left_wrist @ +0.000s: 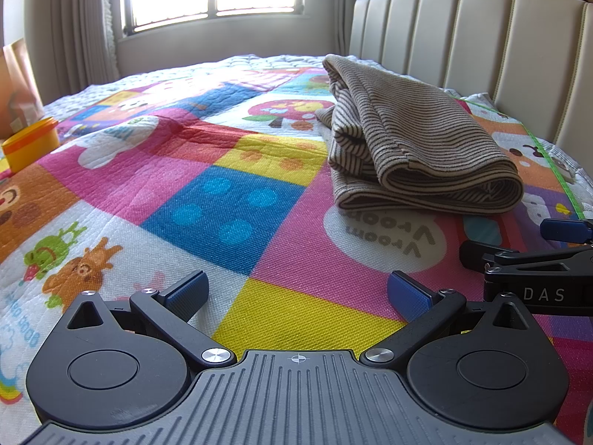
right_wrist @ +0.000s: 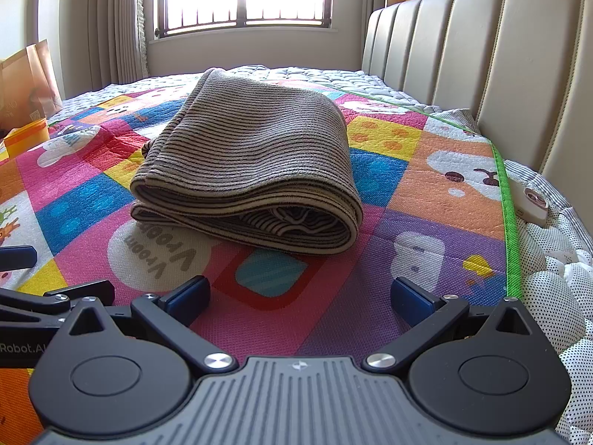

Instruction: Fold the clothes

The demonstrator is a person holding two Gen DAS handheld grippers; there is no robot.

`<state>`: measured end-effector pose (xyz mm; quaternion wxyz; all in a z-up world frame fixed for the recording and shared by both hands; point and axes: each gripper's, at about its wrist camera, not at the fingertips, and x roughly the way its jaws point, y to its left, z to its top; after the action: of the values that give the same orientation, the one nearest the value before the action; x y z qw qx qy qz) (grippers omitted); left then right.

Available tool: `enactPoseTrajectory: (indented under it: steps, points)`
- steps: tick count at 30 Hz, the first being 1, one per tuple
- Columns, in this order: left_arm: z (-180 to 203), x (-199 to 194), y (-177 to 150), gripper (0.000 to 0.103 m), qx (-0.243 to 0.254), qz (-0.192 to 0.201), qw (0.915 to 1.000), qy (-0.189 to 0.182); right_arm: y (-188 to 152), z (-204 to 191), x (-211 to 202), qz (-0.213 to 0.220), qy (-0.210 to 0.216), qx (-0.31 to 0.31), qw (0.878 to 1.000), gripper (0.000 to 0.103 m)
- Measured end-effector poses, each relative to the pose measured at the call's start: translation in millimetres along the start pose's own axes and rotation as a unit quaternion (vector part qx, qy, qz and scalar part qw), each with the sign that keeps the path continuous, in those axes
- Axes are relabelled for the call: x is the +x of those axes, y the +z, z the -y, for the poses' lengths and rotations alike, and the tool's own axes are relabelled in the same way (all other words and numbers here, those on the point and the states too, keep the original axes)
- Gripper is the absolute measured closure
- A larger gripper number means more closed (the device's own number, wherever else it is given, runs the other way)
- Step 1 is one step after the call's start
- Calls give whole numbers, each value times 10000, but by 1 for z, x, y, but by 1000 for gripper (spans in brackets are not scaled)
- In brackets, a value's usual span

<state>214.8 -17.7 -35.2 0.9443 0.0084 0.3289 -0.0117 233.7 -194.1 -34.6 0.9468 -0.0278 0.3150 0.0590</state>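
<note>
A brown striped garment (left_wrist: 415, 141) lies folded in a thick bundle on the colourful play mat (left_wrist: 229, 200) that covers the bed. In the right wrist view the garment (right_wrist: 252, 163) lies straight ahead, its rolled fold facing me. My left gripper (left_wrist: 296, 293) is open and empty, low over the mat, with the garment ahead to its right. My right gripper (right_wrist: 300, 296) is open and empty, a short way in front of the garment. The right gripper also shows at the right edge of the left wrist view (left_wrist: 537, 259).
A padded beige headboard (right_wrist: 481, 66) runs along the right side. A yellow and orange tub (left_wrist: 31, 144) stands at the mat's left. The mat's green edge (right_wrist: 509, 222) borders white dotted bedding on the right. A window and curtains are behind the bed.
</note>
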Motion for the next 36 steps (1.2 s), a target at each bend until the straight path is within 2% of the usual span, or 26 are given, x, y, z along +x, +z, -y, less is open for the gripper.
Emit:
enactPoseTrajectory:
  steps: [36]
  points:
    - [2, 0, 1, 0, 39, -23, 10000, 26, 0, 0, 0, 2, 0, -5, 10000, 0]
